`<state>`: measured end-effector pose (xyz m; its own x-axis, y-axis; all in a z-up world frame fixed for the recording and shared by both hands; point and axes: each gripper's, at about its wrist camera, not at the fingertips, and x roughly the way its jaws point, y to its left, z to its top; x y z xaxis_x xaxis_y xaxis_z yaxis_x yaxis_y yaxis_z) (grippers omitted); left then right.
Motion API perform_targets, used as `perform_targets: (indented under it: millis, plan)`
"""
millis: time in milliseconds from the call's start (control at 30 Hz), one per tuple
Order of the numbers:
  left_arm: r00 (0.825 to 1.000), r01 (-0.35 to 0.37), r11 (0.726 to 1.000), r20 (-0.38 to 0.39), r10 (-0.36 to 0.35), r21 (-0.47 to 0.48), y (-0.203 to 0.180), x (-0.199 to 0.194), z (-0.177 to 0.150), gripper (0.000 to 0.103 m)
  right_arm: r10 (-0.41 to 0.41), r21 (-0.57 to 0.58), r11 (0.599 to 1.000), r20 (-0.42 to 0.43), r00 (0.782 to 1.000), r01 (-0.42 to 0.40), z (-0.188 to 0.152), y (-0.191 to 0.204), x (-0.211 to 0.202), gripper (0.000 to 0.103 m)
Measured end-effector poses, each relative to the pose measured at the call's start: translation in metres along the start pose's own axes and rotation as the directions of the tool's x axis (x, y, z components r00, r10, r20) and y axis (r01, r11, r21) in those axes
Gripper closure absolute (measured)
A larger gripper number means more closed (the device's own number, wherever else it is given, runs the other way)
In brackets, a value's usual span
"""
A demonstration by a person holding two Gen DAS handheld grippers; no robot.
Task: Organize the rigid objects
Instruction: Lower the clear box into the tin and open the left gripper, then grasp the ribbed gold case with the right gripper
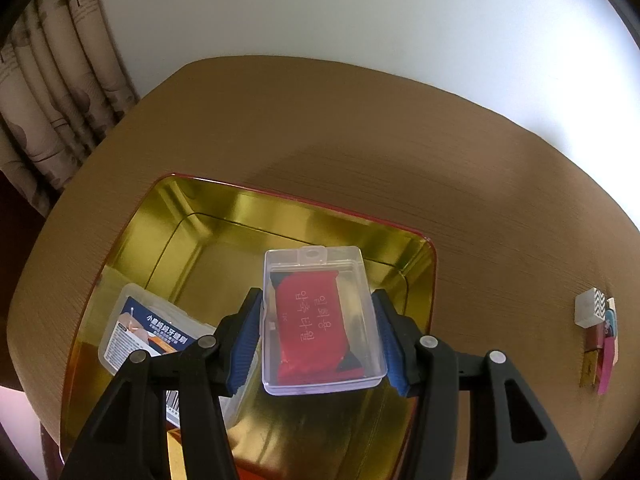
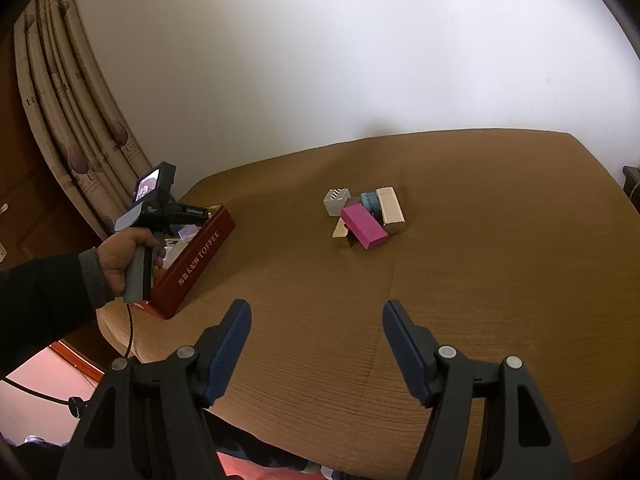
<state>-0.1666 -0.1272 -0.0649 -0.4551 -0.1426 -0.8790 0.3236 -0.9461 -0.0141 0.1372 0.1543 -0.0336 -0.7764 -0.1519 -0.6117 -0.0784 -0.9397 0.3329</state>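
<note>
My left gripper (image 1: 318,332) is shut on a clear plastic case (image 1: 320,320) with a red packet inside, held above the gold inside of the red tin (image 1: 280,212). A clear box with a blue and white label (image 1: 148,332) lies in the tin at the left. In the right wrist view my right gripper (image 2: 316,320) stands open over bare table, with nothing between its fingers. Ahead of it sits a small pile: a pink box (image 2: 364,227), a cream box (image 2: 391,210), a white zigzag cube (image 2: 336,201) and a blue tape roll (image 2: 370,200).
The red tin (image 2: 196,260) reads TOFFEE on its side and stands at the table's left edge, where a person's hand (image 2: 124,256) holds the left gripper's handle. The same pile (image 1: 598,336) shows at the right in the left wrist view. A curtain (image 2: 80,120) hangs behind.
</note>
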Motion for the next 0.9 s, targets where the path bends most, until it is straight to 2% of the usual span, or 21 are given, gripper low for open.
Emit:
perform_targets:
  millis: [200,333,400,467,567,600,633,700,733,833,900]
  plan:
    - [1.000,-0.001,1.000,-0.003,0.001,-0.024,-0.009,-0.003,-0.004,0.052,-0.003,0.012,1.000,-0.002,1.000,0.003,0.000,-0.003,-0.002,0.033]
    - [0.999,0.040,0.998,0.016,-0.039,-0.054,0.002,-0.014,-0.006,0.040,-0.016,-0.004,1.000,-0.008,1.000,0.016,0.001,-0.004,0.002,0.033]
    - [0.992,0.119,0.988,0.041,-0.115,-0.096,0.009,-0.029,-0.007,0.027,-0.031,-0.009,0.999,-0.007,1.000,0.031,0.001,-0.007,0.004,0.033]
    - [0.987,0.136,0.985,0.102,-0.126,-0.106,0.011,-0.056,-0.010,0.026,-0.044,0.000,0.999,-0.013,0.999,0.044,0.000,-0.013,0.007,0.033]
    - [0.956,0.207,0.976,0.225,-0.189,-0.060,0.014,-0.106,-0.024,0.022,-0.082,-0.005,0.997,-0.016,0.997,0.081,-0.003,-0.022,0.014,0.033]
    - [0.945,0.210,0.977,0.263,-0.193,-0.036,0.015,-0.121,-0.030,0.018,-0.099,-0.012,0.995,-0.015,0.995,0.099,-0.003,-0.026,0.017,0.033]
    - [0.927,0.198,0.980,0.323,-0.190,0.008,0.015,-0.145,-0.044,0.012,-0.111,-0.014,0.994,-0.017,0.994,0.111,-0.004,-0.029,0.020,0.033]
    - [0.902,0.182,0.980,0.384,-0.198,0.078,0.018,-0.172,-0.063,0.005,-0.131,0.001,0.991,-0.042,0.990,0.131,-0.004,-0.037,0.035,0.033]
    - [0.884,0.165,0.979,0.422,-0.202,0.123,0.019,-0.188,-0.081,0.004,-0.130,0.000,0.991,-0.058,0.990,0.130,-0.002,-0.040,0.045,0.033]
    - [0.862,0.157,0.969,0.453,-0.229,0.192,0.023,-0.206,-0.119,0.004,-0.143,-0.044,0.989,-0.102,0.984,0.139,0.005,-0.042,0.073,0.033]
    - [0.862,0.167,0.963,0.443,-0.246,0.209,0.025,-0.207,-0.144,0.004,-0.122,-0.085,0.990,-0.121,0.985,0.112,0.018,-0.040,0.093,0.033]
